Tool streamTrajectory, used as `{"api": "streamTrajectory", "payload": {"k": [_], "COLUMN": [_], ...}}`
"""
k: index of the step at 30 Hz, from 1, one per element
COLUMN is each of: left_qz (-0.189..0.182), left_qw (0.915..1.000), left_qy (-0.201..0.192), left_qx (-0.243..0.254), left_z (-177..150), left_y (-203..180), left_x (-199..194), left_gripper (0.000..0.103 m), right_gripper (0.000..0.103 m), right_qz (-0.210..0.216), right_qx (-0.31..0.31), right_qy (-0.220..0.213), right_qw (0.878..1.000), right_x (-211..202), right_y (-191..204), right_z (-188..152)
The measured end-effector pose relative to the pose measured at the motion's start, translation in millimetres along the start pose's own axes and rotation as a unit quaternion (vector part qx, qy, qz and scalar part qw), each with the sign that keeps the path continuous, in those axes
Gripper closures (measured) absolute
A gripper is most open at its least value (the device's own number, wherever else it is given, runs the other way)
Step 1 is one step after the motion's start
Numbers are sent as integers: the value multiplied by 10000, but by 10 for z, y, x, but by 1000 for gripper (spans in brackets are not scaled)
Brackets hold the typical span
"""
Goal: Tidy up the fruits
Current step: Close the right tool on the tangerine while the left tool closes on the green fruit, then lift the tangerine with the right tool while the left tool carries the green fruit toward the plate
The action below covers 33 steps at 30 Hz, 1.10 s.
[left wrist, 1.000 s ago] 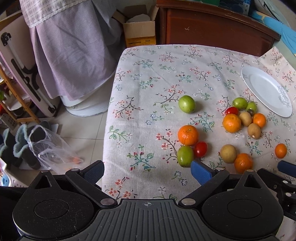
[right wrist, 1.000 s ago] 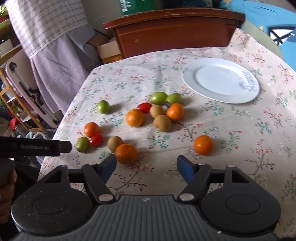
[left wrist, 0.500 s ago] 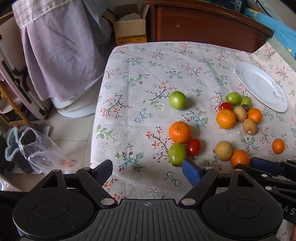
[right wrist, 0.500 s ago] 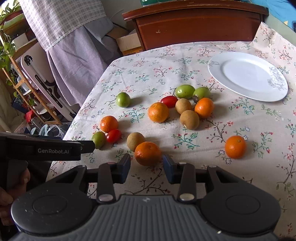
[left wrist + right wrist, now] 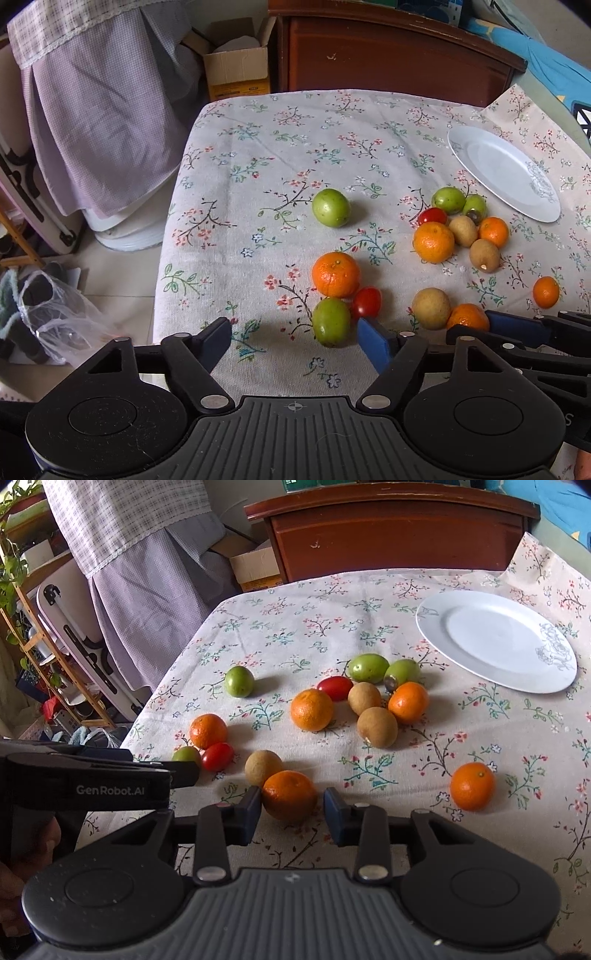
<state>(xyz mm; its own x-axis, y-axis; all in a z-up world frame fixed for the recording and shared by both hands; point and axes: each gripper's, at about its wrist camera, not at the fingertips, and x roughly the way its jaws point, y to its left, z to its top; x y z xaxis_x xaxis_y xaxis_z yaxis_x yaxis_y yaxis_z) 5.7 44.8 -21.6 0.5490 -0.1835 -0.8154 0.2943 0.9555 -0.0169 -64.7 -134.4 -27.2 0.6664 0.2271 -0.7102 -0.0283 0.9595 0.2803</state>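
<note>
Oranges, green fruits, brown fruits and red tomatoes lie scattered on the floral tablecloth. An empty white plate stands at the far right; it also shows in the left wrist view. My right gripper is part-open with its fingers on either side of the nearest orange, the left finger touching it, a small gap at the right. My left gripper is open and empty near the table's front edge, just short of a green fruit, a tomato and an orange.
The table's left edge drops to a tiled floor with a plastic bag. A purple cloth, a cardboard box and a wooden cabinet stand beyond the table. A lone orange lies at the right.
My right gripper has moved forward and narrowed around the nearest orange. My left gripper has shifted slightly and stays open.
</note>
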Motion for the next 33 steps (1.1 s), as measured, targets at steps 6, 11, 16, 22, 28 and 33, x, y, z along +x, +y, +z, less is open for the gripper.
{"api": "streamTrajectory", "payload": {"k": [6, 11, 16, 22, 28, 33], "left_qz": [-69, -70, -58, -293, -354, -443], "left_qw": [10000, 9999, 9996, 9992, 9990, 9981], "left_qy": [33, -40, -121, -130, -236, -411], "left_qx": [56, 91, 257, 238, 166, 97], "left_z": [-16, -19, -25, -26, -18, 15], "left_y": [-27, -50, -97, -112, -125, -145], "left_x": [53, 64, 53, 44, -5, -87], "left_gripper": [43, 46, 63, 83, 83, 83], "right_gripper": [71, 71, 71, 71, 71, 71], "right_qz": [-48, -97, -113, -162, -164, -190], "right_qx": [89, 219, 201, 179, 207, 327], "right_qy": [-36, -54, -63, -92, -104, -184], "right_qw": [9999, 9997, 9997, 9997, 9996, 9991], "right_x": [-10, -19, -18, -18, -28, -75], "right_y": [-21, -61, -59, -57, -72, -119], "right_z": [1, 5, -1, -4, -6, 19]}}
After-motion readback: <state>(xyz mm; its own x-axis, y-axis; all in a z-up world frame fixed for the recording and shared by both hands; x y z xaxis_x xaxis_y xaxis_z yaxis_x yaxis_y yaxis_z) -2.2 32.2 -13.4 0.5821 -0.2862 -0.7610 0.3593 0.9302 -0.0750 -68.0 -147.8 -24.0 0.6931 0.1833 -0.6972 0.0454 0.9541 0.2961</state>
